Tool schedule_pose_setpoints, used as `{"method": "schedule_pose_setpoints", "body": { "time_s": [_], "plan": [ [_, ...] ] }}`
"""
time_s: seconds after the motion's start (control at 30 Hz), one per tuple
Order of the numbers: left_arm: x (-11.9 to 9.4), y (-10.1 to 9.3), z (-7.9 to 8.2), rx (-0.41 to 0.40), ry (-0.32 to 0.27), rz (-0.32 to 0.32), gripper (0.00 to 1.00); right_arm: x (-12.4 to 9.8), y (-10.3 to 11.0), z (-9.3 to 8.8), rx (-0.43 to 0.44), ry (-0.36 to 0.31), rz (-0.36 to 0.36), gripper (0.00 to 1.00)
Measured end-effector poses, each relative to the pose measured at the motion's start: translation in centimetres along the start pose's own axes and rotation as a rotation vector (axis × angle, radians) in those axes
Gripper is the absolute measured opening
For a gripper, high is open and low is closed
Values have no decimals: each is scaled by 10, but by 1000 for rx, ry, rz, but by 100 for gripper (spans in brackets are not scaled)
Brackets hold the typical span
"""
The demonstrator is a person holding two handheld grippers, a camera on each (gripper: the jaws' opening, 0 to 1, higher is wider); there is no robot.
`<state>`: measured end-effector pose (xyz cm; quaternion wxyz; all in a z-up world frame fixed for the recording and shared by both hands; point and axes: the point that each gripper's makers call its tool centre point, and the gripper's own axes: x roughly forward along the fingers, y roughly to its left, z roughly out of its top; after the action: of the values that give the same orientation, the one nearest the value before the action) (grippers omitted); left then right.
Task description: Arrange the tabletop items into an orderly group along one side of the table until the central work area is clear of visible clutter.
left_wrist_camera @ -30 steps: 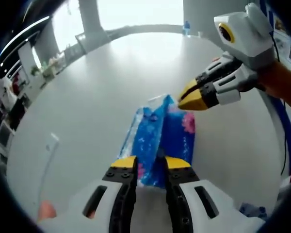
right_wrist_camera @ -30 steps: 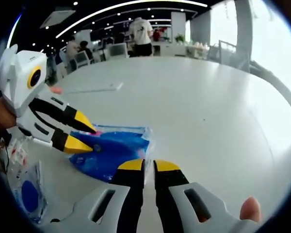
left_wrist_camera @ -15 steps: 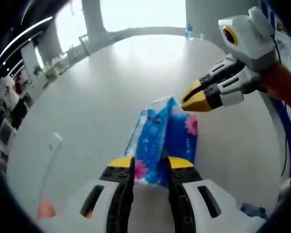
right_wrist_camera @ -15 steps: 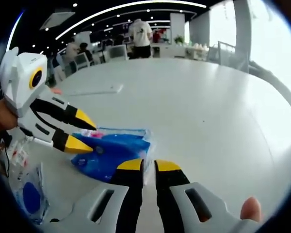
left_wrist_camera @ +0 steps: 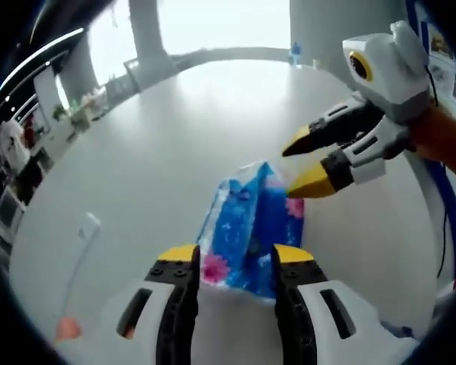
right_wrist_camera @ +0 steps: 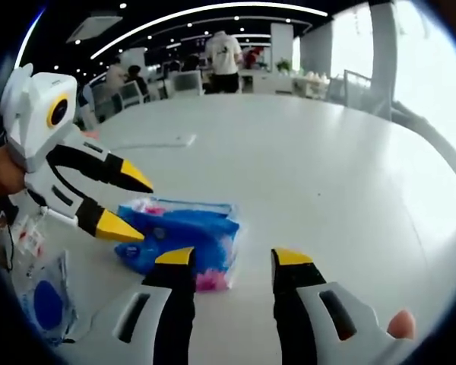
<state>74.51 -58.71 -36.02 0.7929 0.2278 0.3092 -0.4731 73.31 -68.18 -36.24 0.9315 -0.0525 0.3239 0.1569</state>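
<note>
A blue tissue pack with pink flowers lies on the white table. In the left gripper view its near end sits between the spread jaws of my left gripper, which do not press on it. My right gripper comes in from the right, open, with its tips over the pack's far end. In the right gripper view the pack lies just left of the gap in my open right gripper. My left gripper stands open at the pack's left end.
A clear bag with a blue print lies at the table's near left edge. A flat white strip rests farther out on the table. A person and desks stand beyond the table. A thin cable runs along the right.
Both grippers have opened: my right jaws were shut at the pack's edge and now stand wide apart. My left jaws have spread wider around the pack, which stays on the table.
</note>
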Motion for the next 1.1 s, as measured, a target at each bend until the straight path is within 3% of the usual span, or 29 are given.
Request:
{"method": "schedule_pose_setpoints", "body": {
  "time_s": [0.23, 0.4, 0.47, 1.1],
  "plan": [
    [-3, 1, 3, -14, -19, 1, 51, -2, 4, 8, -17, -34, 16, 66],
    [-7, 0, 5, -21, -34, -2, 64, -4, 10, 11, -31, -50, 34, 74],
    [-8, -3, 5, -26, -34, -16, 64, -5, 12, 12, -36, -54, 43, 78],
    [-39, -6, -2, -29, -74, -30, 71, -24, 39, 29, -83, -111, 101, 86]
  ]
}}
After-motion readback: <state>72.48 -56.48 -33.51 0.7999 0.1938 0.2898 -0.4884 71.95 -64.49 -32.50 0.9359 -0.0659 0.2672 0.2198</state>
